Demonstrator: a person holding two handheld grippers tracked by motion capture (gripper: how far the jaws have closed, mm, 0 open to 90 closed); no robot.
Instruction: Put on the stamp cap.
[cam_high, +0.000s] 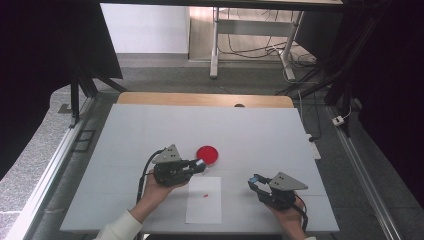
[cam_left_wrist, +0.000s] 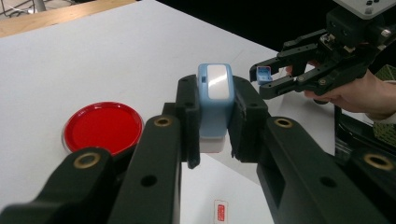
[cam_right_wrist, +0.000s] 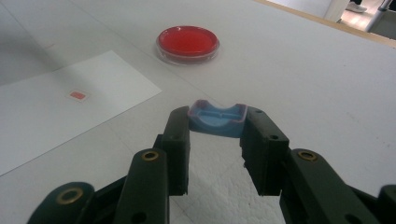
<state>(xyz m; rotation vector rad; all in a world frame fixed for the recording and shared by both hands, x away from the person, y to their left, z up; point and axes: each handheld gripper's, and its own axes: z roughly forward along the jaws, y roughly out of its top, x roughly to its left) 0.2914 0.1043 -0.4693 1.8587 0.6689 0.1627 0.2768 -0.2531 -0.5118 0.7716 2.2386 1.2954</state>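
Observation:
My left gripper (cam_high: 199, 165) (cam_left_wrist: 215, 122) is shut on a small blue-and-white stamp (cam_left_wrist: 215, 88) (cam_high: 200, 162), held just in front of a round red dish (cam_high: 207, 155) (cam_left_wrist: 102, 127) (cam_right_wrist: 188, 42). To the right, my right gripper (cam_high: 255, 182) (cam_right_wrist: 217, 137) (cam_left_wrist: 270, 80) is shut on a shallow blue cap (cam_right_wrist: 217, 119) (cam_left_wrist: 263, 73) (cam_high: 255, 178), held a little above the table. Between the two hands a white sheet of paper (cam_high: 204, 205) (cam_right_wrist: 56, 112) (cam_left_wrist: 205, 186) lies flat, with a small red mark (cam_high: 206, 195) (cam_right_wrist: 77, 95) (cam_left_wrist: 220, 211) on it.
The work surface is a white board (cam_high: 150, 130) with a wooden strip (cam_high: 200, 98) along its far edge. Aluminium rails (cam_high: 55, 165) run along both sides. Beyond the far edge stand table legs and cables (cam_high: 250, 47) on the floor.

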